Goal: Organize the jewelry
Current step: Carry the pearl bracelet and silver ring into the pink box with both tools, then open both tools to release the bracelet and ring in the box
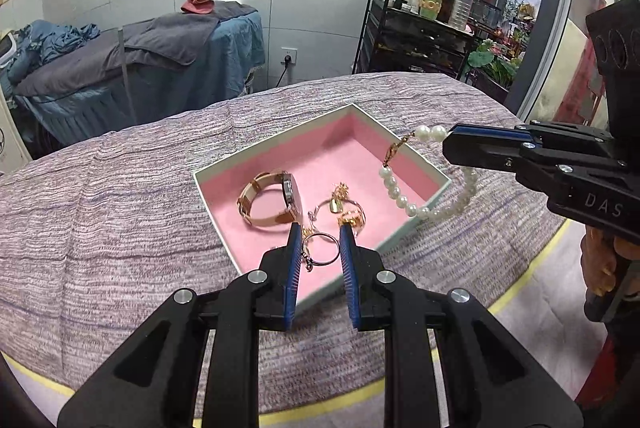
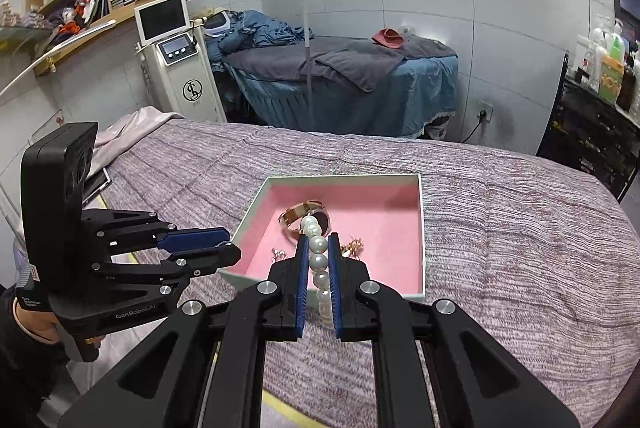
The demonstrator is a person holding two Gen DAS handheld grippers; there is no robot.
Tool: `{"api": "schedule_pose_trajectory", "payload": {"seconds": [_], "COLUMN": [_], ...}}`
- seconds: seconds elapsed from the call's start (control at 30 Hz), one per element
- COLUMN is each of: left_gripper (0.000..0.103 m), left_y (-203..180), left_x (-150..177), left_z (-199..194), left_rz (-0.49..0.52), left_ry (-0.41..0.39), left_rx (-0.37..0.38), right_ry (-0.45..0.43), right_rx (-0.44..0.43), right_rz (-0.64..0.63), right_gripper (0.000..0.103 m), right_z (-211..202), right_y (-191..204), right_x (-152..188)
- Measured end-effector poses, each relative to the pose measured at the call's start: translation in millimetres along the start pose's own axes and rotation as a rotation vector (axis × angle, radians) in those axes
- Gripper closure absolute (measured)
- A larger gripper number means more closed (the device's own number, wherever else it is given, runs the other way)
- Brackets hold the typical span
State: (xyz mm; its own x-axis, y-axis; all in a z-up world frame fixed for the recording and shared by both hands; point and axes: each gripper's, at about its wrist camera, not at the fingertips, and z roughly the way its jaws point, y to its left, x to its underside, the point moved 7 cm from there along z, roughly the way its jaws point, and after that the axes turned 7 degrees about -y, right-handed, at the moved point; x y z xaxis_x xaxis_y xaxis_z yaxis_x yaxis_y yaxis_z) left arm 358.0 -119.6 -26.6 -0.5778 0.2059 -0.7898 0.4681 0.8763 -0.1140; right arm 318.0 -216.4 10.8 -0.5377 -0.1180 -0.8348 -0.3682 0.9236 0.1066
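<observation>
A pink-lined jewelry box (image 1: 416, 164) sits on a purple striped cloth. Inside lie a watch with a tan strap (image 1: 272, 202), gold earrings (image 1: 344, 206) and a silver hoop (image 1: 320, 248). My left gripper (image 1: 320, 240) is open over the box's near corner, its fingers either side of the silver hoop. My right gripper (image 1: 450, 144) is shut on a pearl bracelet (image 1: 400, 196), which hangs in a loop over the box's right edge. In the right wrist view the pearl bracelet (image 2: 319, 260) runs between the shut fingers of the right gripper (image 2: 319, 248), above the box (image 2: 420, 228). The left gripper (image 2: 228, 246) is at the box's left edge.
The box rests on a round table covered by the striped cloth (image 1: 120, 208), with a yellow-taped rim (image 1: 532, 276). Behind stand a massage bed with blue and grey covers (image 2: 340, 76), a white machine (image 2: 176, 68) and a black cart of bottles (image 1: 424, 24).
</observation>
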Motion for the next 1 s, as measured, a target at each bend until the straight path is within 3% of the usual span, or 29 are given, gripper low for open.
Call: {"api": "schedule_pose_trajectory", "payload": {"seconds": [0.2,0.63,1.0], "left_gripper": [0.083,0.083,0.083], "left_y": [0.6,5.8,3.7], "left_x": [-6.3,8.0,9.3], "left_z": [34.6,85.1,87.1], "left_rz": [-0.035,-0.050,-0.009], "left_ry": [0.067,0.180,0.175], "left_rx": [0.047,0.026,0.002], "right_ry": [0.033,0.129,0.155], "right_rx": [-0.003,0.012,0.099], "right_rz": [0.060,0.151,0.104], "right_gripper": [0.094,0.094,0.093], "right_z": [31.9,81.3,94.9], "right_y": [-13.2,-32.3,-46.4], "right_x": [-12.7,2.0,18.4]}}
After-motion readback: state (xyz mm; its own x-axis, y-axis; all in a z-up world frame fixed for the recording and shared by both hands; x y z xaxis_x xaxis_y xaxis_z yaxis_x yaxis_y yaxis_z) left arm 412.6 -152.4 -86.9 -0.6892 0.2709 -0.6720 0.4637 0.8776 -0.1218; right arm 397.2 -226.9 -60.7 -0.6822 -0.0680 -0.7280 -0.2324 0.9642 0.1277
